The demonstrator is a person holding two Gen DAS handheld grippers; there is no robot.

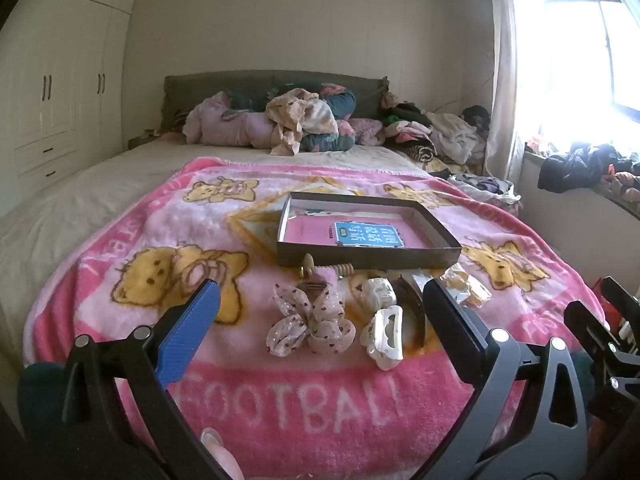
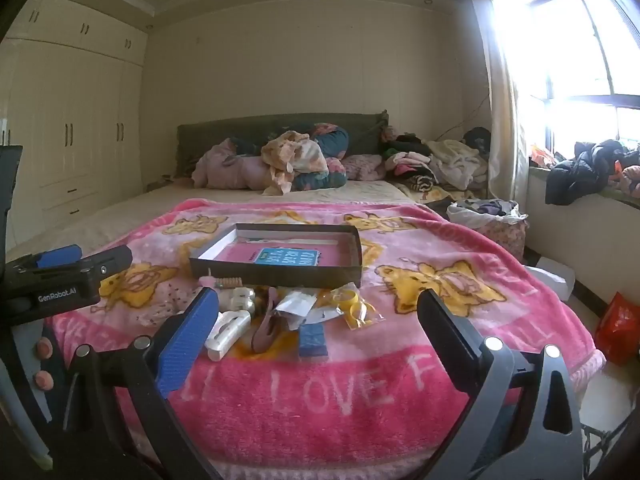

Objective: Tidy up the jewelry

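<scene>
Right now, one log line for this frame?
left gripper: open, empty | right gripper: open, empty | hair clips, bow: on blanket | box: no clips inside

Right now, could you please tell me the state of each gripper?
Left gripper: open, holding nothing, above the hair accessories.
Right gripper: open, holding nothing.
</scene>
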